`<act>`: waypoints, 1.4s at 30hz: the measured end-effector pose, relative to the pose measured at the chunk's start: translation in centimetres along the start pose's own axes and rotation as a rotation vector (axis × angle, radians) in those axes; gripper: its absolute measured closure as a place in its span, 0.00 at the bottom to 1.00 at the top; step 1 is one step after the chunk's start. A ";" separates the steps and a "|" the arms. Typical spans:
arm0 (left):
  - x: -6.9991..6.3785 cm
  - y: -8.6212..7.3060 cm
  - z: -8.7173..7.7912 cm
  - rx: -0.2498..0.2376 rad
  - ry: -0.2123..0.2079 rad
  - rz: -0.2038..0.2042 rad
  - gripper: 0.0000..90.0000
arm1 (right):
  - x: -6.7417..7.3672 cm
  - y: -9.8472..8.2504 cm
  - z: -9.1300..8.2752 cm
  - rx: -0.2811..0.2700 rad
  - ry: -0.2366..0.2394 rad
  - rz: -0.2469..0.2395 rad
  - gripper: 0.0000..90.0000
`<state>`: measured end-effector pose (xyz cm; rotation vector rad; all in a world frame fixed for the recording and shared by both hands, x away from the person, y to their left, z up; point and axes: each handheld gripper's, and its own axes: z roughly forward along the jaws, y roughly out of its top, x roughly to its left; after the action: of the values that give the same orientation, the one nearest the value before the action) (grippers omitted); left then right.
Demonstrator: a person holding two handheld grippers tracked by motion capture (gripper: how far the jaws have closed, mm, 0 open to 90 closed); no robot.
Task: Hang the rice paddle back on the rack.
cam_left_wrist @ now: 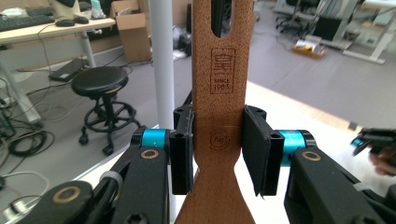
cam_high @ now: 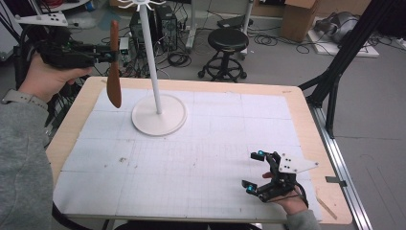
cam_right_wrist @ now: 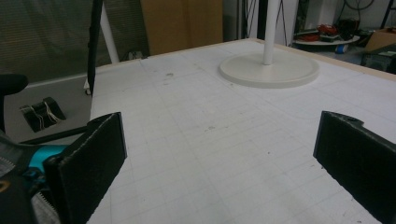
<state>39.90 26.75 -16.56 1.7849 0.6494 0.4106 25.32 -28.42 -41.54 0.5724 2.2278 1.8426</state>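
Wooden spatula [cam_left_wrist: 218, 116], one only, is pinched at its neck between the two pads of the left gripper [cam_left_wrist: 218, 149]; both pads press flat on its sides. In the high view the left gripper [cam_high: 106, 52] is raised above the far left corner of the counter [cam_high: 306, 120], with the spatula [cam_high: 114, 72] hanging upright in it, blade end down, clear of the surface and just left of the stand's pole.

Writing on the spatula, read from the left gripper view: a stamped square mark with a character I cannot make out, then "SINCE 1983" beneath it; lower, between the pads, a small round stamp reading "Ag+". A slot is cut through the handle above the stamp.

Count: two grippers, one spatula, one white stand [cam_high: 158, 115] made up of a round base and one tall pole. Nothing hangs on the part of the stand that is visible.

Right gripper [cam_high: 256, 170] rests low at the near right of the counter, jaws spread wide, nothing between them; its own view shows bare gridded white mat [cam_right_wrist: 196, 140] between the pads and the stand's base [cam_right_wrist: 269, 70] beyond.

Off the counter: one black stool [cam_high: 228, 40] on the floor, cables, and cardboard boxes.
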 end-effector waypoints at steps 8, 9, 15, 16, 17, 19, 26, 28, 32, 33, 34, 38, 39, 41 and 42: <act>0.3 1.2 -0.1 -0.032 0.015 -0.004 0.73 | 0.0 0.0 0.1 0.004 0.007 -0.006 0.02; 0.3 1.3 -0.1 -0.030 0.019 0.000 0.73 | 0.1 0.0 0.0 0.004 0.008 -0.002 0.02; 0.6 2.4 -0.2 -0.021 0.030 0.002 0.73 | 0.2 0.0 0.2 0.007 0.011 -0.006 0.02; 0.7 2.5 -0.2 -0.029 0.032 -0.003 0.73 | 0.2 0.0 0.1 0.008 0.012 -0.009 0.02; 0.8 2.5 0.0 -0.027 0.035 0.000 0.73 | 0.2 0.0 0.1 0.005 0.012 -0.015 0.02; 0.9 2.5 0.2 -0.020 0.048 -0.003 0.73 | 0.3 0.0 0.1 0.002 0.011 -0.011 0.02; 1.5 2.6 0.6 -0.044 0.061 -0.021 0.73 | 0.3 -0.1 0.2 0.009 0.013 -0.017 0.02; 1.7 2.6 0.6 -0.050 0.067 -0.028 0.73 | 0.3 -0.1 0.2 0.009 0.013 -0.013 0.02; 1.9 2.9 0.7 -0.062 0.065 -0.039 0.73 | 0.3 0.0 0.1 0.008 0.011 -0.009 0.02; 1.9 3.0 0.8 -0.057 0.067 -0.044 0.73 | 0.3 -0.1 0.1 0.006 0.011 -0.010 0.02; 2.0 3.0 0.9 -0.051 0.067 -0.049 0.73 | 0.3 0.0 0.1 0.006 0.011 -0.008 0.02; 2.1 3.1 1.3 -0.052 0.062 -0.061 0.73 | 0.3 0.0 0.1 0.003 0.013 -0.006 0.02; 2.2 3.1 1.4 -0.056 0.064 -0.061 0.73 | 0.3 0.0 0.0 0.000 0.013 -0.010 0.02; 2.2 3.2 1.4 -0.062 0.062 -0.066 0.73 | 0.3 0.0 0.0 0.001 0.013 -0.005 0.02; 2.2 3.2 1.5 -0.061 0.061 -0.066 0.73 | 0.3 0.0 0.0 0.001 0.012 -0.003 0.02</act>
<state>43.21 26.33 -14.09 1.6943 0.7288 0.4367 25.05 -28.31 -41.56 0.5601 2.2362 1.8483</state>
